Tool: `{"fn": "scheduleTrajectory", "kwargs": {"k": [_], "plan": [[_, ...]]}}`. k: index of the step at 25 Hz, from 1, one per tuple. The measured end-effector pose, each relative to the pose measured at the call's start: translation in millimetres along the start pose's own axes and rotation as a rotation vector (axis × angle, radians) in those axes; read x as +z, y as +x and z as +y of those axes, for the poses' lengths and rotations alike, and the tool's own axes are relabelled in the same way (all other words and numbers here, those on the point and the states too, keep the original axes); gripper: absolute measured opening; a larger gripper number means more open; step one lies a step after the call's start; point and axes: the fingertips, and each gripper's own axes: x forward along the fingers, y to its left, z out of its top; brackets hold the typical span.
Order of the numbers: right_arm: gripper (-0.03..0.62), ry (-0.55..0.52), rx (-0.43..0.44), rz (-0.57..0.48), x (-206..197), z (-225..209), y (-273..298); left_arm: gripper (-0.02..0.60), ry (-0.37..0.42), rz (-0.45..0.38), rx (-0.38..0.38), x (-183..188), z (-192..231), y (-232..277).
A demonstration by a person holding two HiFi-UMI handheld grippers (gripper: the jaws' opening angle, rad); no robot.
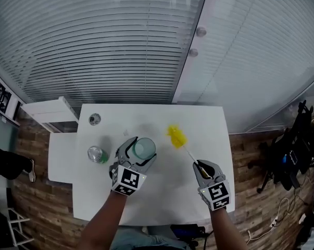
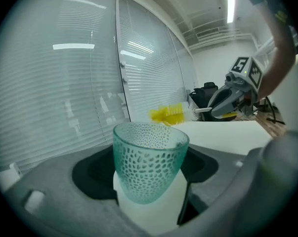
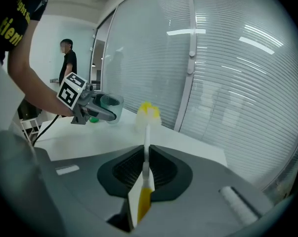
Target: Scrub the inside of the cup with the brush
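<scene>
Left fingers (image 2: 267, 181) clamp the cup (image 2: 149, 159), held over the middle of the table (image 1: 162, 202). Right fingers (image 3: 171, 172), nearly closed, pinch the brush (image 3: 148, 132) by its handle. Yellow bristles sit near the cup, outside it. Judgement: both things grasped, scrubbing not begun; insertion remains.

Yellow print on my dark shirt (image 3: 10, 14) is cut off at the edge: I read only "tien", the line above too broken. The cube (image 1: 128, 180) on my left gripper (image 1: 137, 152) and that on my right gripper (image 1: 199, 166) bear black-and-white square markers, no words
</scene>
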Motion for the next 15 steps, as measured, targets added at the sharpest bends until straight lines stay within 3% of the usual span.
{"fn": "scheduleTrajectory", "kwargs": {"k": [15], "plan": [[0.037,-0.129,0.119,-0.055,46.8,46.2,-54.2,0.393,0.065,0.063,0.032,-7.6,0.4,-62.6]]}}
